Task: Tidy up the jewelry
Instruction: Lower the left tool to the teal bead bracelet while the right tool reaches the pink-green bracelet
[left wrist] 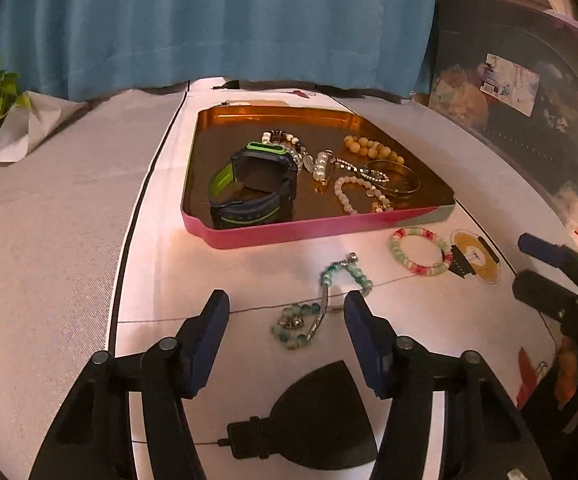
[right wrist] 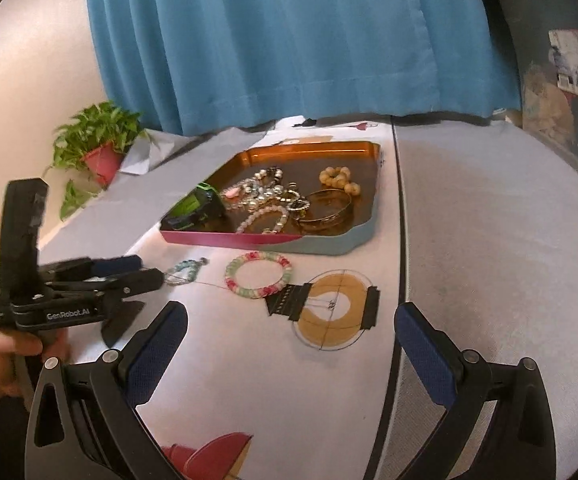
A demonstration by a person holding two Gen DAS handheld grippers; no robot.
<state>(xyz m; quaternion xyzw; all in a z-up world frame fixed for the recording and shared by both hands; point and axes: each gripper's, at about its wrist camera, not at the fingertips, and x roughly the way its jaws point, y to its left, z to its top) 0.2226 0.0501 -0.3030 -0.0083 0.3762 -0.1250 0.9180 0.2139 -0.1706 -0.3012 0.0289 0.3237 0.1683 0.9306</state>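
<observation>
**benchnewb:** Left wrist view: the teal bead bracelet (left wrist: 321,304) is on the table, just past the left gripper (left wrist: 287,304), sitting between the two finger tips. Grabbed?

**rigfan:** Nope, the jaws are about half open with nothing pinched. The right gripper (right wrist: 291,320) gapes wide over the table, empty too. The pink-and-green bracelet (right wrist: 259,275) lies just in front of the pink tray (right wrist: 225,238).
</observation>
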